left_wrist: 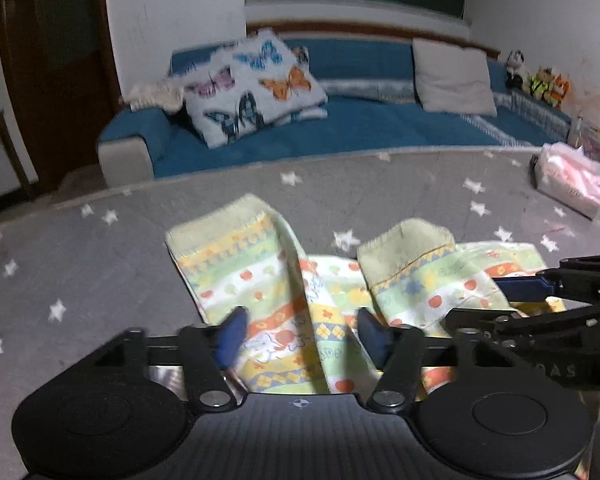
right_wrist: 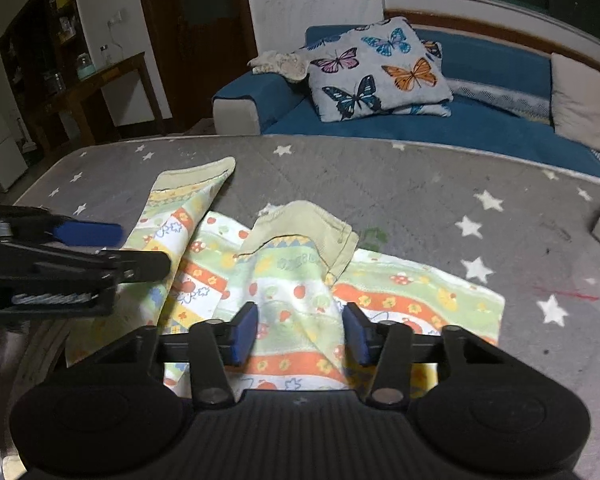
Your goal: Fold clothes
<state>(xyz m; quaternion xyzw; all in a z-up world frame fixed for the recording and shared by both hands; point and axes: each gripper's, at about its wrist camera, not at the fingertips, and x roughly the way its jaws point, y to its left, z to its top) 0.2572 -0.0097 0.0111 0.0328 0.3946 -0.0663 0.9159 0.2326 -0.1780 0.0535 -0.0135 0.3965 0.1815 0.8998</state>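
Observation:
A small pair of patterned trousers (left_wrist: 268, 280) with green, orange and white bands lies on the grey star-print table cover (left_wrist: 80, 272), cuffs pointing away. It also shows in the right wrist view (right_wrist: 284, 280), where the nearer leg is bunched up. My left gripper (left_wrist: 300, 338) is open, its blue pads either side of the left leg near the waist. My right gripper (right_wrist: 300, 330) is open over the right leg. Each gripper shows from the side in the other's view: the right gripper (left_wrist: 540, 296) at the right edge, the left gripper (right_wrist: 80, 248) at the left edge.
A pink tissue pack (left_wrist: 568, 180) lies at the table's far right. Behind the table stands a blue sofa (left_wrist: 360, 120) with a butterfly cushion (left_wrist: 252, 88) and a plain cushion (left_wrist: 452, 76). A wooden side table (right_wrist: 96, 84) stands at the far left.

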